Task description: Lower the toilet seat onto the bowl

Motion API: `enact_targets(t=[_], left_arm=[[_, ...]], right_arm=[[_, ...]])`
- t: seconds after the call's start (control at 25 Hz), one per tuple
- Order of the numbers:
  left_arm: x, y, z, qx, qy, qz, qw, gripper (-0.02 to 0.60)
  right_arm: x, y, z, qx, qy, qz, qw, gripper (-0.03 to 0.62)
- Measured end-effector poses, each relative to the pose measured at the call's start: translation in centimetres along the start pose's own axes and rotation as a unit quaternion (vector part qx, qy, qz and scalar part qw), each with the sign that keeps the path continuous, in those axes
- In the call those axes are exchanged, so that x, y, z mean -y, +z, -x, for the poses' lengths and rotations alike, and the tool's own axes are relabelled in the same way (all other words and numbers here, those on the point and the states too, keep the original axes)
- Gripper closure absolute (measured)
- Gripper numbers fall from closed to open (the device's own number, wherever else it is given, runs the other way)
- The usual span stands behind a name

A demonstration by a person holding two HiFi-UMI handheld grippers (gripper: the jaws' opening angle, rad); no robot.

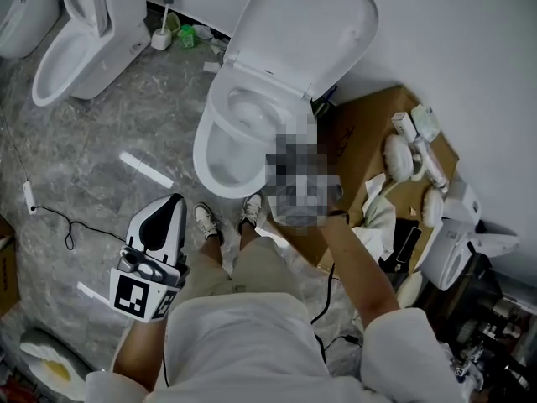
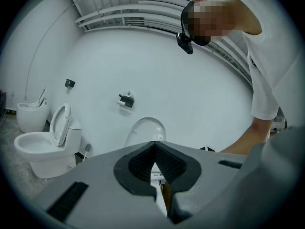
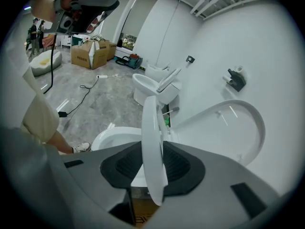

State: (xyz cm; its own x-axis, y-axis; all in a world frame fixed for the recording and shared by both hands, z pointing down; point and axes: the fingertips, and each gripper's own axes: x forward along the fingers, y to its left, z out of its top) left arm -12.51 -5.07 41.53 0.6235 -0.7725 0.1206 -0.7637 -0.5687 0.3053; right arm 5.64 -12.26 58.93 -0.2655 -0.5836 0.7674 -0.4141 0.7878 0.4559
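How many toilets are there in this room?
3. One toilet at the person's feet, a second toilet upper left, a third toilet cut off at the top-left corner. The right-hand clutter may hide more.

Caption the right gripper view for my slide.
Right gripper grips the toilet seat, seen edge-on, above the bowl; lid raised behind it.

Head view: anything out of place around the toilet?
Right of the toilet bowl, a cardboard sheet is strewn with loose white fittings. A cable and a white strip lie loose on the floor. The seat stands edge-on in the right tool, off the lid, not yet on the bowl.
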Motion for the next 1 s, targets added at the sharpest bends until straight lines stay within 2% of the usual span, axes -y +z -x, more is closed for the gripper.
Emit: enact_targets(t=[0.24,0.48,0.76,1.0], left_arm=[[0.7,-1.3,0.2,-0.005,-0.004,0.012,0.9999,0.577],[0.1,-2.4,0.7,-0.011,0.005,0.019,0.9997,0.577],[-0.4,-4.1,0.9,-0.025,0.017,0.024,0.9992,0.577],[-0.9,-5.5,1.4,-0.037,0.026,0.021,0.9988,0.577]], right_arm=[[-5.0,-1.2,-0.9,-0.016,0.028,0.006,0.999,0.464],[-9.4,-2.2,-2.7,-0.032,0.07,-0.01,0.997,0.433],[-14.2,-3.8,-4.9,-0.053,0.102,0.013,0.993,0.411],[-18.0,-5.2,-6.7,-0.066,0.13,0.008,0.989,0.406]])
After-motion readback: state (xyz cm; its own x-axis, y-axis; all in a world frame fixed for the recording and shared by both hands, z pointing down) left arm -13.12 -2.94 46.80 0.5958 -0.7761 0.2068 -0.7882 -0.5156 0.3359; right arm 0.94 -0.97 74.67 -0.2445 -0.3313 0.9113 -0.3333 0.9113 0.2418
